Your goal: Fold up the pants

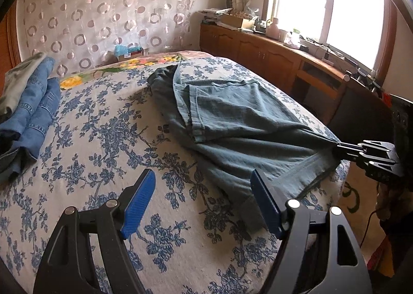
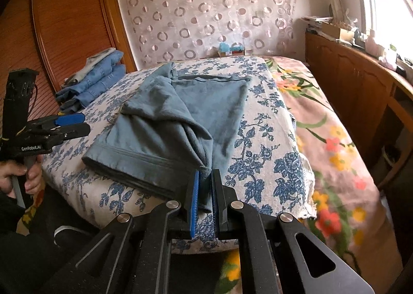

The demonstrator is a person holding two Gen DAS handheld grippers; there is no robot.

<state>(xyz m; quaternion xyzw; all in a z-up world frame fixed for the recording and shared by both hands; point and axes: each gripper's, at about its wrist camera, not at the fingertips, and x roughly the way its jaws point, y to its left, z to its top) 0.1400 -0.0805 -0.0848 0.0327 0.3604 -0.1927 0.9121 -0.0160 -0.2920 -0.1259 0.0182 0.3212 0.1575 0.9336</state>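
At the near edge of the bed (image 2: pixel 260 170) our right gripper (image 2: pixel 205 198) had its blue pads pinched tight on a corner of the teal pants (image 2: pixel 160 123), the cloth caught between the narrow jaws. From the left wrist view we saw that same right gripper (image 1: pixel 343 148) at the bed's (image 1: pixel 108 139) near right corner, tugging the pants (image 1: pixel 232 118) at their hem edge.

Our left gripper (image 1: pixel 202 201) stood wide over the blue-flowered cover, nothing between its fingers; its right finger was just beside the near end of the pants, and we could not tell whether it touched them. From the right wrist view the left gripper (image 2: pixel 72 124) hung off the bed's near left side, with a hand (image 2: pixel 15 175) around its handle.

The pants lay across the middle of the bed, partly folded, one layer bunched over another, the waistband toward the far edge.

Farther off, a stack of folded jeans (image 1: pixel 31 110) sat at the far left edge. Beyond the bed hung the circle-patterned curtain (image 1: pixel 108 15).
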